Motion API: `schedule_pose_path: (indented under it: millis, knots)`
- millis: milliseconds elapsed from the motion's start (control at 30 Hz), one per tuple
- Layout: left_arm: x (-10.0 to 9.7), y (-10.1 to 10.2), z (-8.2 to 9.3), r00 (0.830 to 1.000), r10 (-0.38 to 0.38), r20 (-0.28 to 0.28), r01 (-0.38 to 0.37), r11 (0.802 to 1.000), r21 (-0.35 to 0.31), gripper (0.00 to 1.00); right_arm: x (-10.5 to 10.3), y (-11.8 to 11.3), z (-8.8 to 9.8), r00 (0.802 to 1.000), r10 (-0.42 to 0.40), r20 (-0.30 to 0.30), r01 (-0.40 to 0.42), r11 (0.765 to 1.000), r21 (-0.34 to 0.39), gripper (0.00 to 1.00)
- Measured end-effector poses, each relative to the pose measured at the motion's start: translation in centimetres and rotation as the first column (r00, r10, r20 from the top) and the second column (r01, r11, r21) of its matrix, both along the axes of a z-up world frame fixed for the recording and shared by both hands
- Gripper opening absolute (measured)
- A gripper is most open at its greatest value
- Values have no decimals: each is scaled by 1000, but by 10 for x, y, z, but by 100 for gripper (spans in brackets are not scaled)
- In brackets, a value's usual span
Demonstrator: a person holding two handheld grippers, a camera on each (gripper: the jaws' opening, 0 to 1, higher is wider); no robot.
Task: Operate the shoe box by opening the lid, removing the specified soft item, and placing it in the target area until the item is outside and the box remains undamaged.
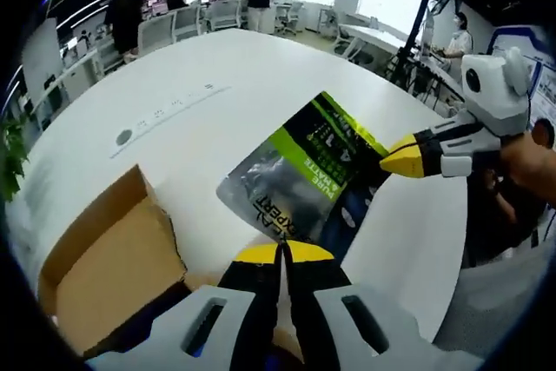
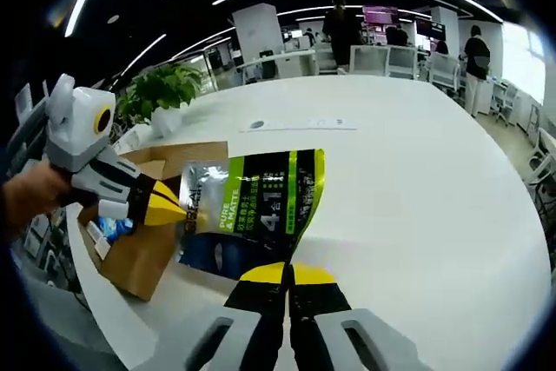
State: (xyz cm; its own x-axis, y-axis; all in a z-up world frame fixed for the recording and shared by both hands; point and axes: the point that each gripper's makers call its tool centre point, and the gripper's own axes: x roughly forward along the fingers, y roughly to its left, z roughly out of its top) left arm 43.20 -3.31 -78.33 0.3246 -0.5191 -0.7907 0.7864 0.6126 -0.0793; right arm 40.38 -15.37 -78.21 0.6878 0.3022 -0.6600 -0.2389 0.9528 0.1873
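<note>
Holding pouch [image 1: 300, 175] [image 2: 261, 202] between both grippers | left gripper [image 1: 280, 254] [image 2: 178, 208] fingers pinched on one edge | right gripper [image 2: 287, 274] [image 1: 388, 161] fingers pinched opposite

pouch [image 1: 308, 171] above the table [image 1: 226, 84], held between both grippers, left gripper [image 1: 282, 254] at one edge, right gripper [image 1: 391, 161] at the opposite edge, open shoe box [image 1: 109, 254] on table beside pouch, plant [image 2: 161, 89] behind box

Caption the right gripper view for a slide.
Both grippers hold a green-black pouch over the white table, beside the open cardboard box.
</note>
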Motion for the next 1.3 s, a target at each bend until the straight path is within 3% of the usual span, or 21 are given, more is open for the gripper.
schedule_pose_path:
  millis: [200,533,800,933,1300]
  knots:
    - [2,0,-11,996,-85,38,80,989,123,0,2,2,-7,1000,-6,1,6,1000,-2,0]
    - [6,-2,-23,965,-251,78,214,924,316,0,-1,4,-21,1000,-26,-13,26,1000,8,0]
    - [5,-5,-35,952,-301,60,258,891,375,0,1,0,-27,1000,-19,-5,18,1000,-15,0]
    - [4,-7,-39,958,-284,47,248,897,365,0,1,-2,-34,1000,2,-11,-2,999,-55,0]
    - [5,-2,-50,947,-315,59,266,877,400,1,1,-2,-44,1000,12,-14,-13,998,-68,0]
